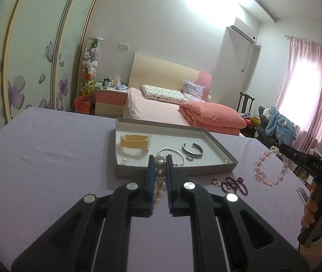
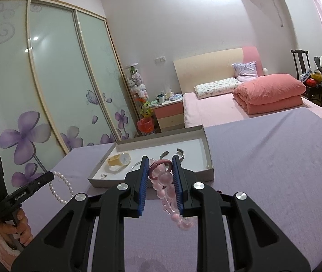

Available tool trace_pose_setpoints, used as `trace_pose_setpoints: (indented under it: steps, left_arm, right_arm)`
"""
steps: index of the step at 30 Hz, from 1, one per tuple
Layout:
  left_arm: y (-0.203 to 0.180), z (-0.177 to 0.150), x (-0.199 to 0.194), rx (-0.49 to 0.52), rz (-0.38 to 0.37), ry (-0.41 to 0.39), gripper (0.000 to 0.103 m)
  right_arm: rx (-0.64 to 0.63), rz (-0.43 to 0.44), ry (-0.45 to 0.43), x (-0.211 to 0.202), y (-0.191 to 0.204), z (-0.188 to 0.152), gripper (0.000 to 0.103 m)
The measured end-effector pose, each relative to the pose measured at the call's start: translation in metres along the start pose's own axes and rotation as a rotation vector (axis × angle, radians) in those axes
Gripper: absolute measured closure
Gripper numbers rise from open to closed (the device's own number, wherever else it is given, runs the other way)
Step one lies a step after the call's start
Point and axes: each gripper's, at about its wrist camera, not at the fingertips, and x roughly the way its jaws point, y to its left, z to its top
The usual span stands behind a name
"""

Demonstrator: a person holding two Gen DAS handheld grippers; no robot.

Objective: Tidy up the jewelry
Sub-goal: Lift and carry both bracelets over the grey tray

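Two bracelets hang clamped above the worktop short of the tray (image 1: 219, 167), pearl bracelet (image 1: 159, 174) in the left hand-held gripper (image 1: 160, 158), pink bead bracelet (image 2: 167, 188) in the right hand-held gripper (image 2: 160, 161); a swinging loop could snag the tray wall.

Each tool has black arms, blue ridged pads and round silver screws. The left tool (image 1: 160, 162) and right tool (image 2: 160, 159) look alike. White letters mark their black handles.
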Motion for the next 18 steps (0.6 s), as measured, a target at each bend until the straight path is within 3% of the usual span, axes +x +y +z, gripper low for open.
trace_pose_setpoints:
  steps: [18]
  left_arm:
    - [-0.043,0.047,0.019,0.083,0.012,-0.135,0.093]
  right_arm:
    - [-0.117,0.005,-0.133,0.019,0.030,0.033,0.081]
